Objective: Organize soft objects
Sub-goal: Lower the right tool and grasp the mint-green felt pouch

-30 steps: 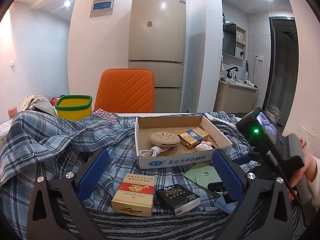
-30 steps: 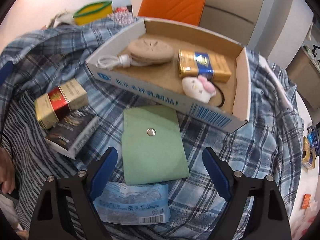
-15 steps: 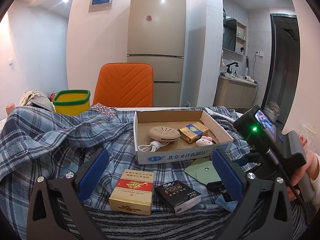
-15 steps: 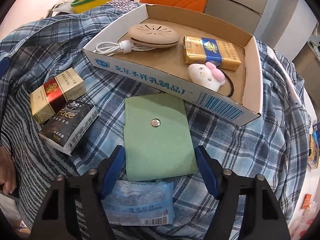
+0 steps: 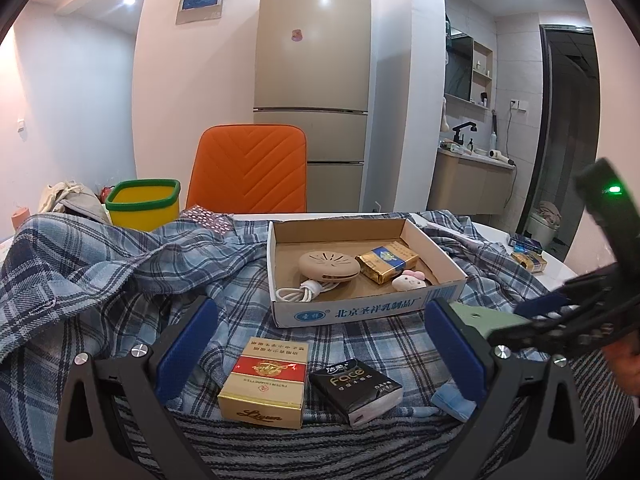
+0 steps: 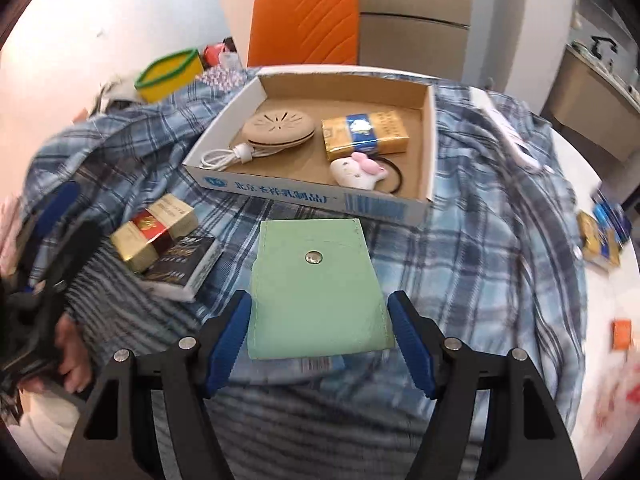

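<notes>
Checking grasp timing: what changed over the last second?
The right gripper closed onto the green pouch and lifted it off the plaid cloth, uncovering the blue packet underneath. The left gripper stayed open and put; the cardboard box and its contents are unchanged.

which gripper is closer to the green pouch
Right. The right gripper has the green pouch between its fingers, gripped at its near end. The left gripper hangs open to the side, over the two packs, with the pouch past its right finger.
</notes>
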Tool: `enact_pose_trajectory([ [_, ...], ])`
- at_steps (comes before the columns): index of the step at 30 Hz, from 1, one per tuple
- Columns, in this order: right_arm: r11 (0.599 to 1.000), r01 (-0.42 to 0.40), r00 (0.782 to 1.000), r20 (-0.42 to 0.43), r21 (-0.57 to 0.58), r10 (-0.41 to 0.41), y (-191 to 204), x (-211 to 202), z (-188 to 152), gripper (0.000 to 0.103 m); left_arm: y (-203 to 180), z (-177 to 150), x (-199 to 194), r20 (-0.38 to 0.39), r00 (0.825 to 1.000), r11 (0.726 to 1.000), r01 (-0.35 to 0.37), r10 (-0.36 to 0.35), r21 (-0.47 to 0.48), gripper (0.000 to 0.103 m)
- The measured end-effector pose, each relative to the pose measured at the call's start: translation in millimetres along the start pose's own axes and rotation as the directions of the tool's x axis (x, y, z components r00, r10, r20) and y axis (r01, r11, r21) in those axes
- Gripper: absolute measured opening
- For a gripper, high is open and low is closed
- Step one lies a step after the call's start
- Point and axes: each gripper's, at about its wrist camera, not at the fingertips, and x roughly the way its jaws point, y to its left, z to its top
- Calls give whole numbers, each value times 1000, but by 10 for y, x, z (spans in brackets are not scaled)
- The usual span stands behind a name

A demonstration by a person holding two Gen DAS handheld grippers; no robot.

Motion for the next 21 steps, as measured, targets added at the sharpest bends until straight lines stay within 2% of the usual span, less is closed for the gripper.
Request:
enact_pose_trajectory([
  [3, 1000, -28, 1000, 3, 12, 28, 24, -93, -147, 72, -23, -8, 10, -4, 1000, 1000, 3, -3, 11, 103],
  [6, 996, -82, 997, 1, -26, 82, 139, -109, -333, 73, -31, -8, 24, -12, 1000, 1000, 0, 1, 14, 103],
  [9, 995, -44, 999, -2, -84, 44, 274, -23, -455, 74, -32, -7, 25, -5, 1000, 1000, -2, 2, 13, 103],
  [13, 994, -53, 997, -55, -96, 48, 305, 125, -499, 74, -32, -13, 34, -7, 1000, 1000, 0, 1, 14, 103],
  [17, 995, -50, 998, -47, -85, 46, 284, 171, -511, 75, -44, -18, 44, -12, 1000, 1000, 0, 0, 20, 103],
  [21, 987, -8, 999, -44, -158, 1, 392, 191, -553, 80, -71, -31, 68, -37, 999, 999, 13, -11, 37, 103],
])
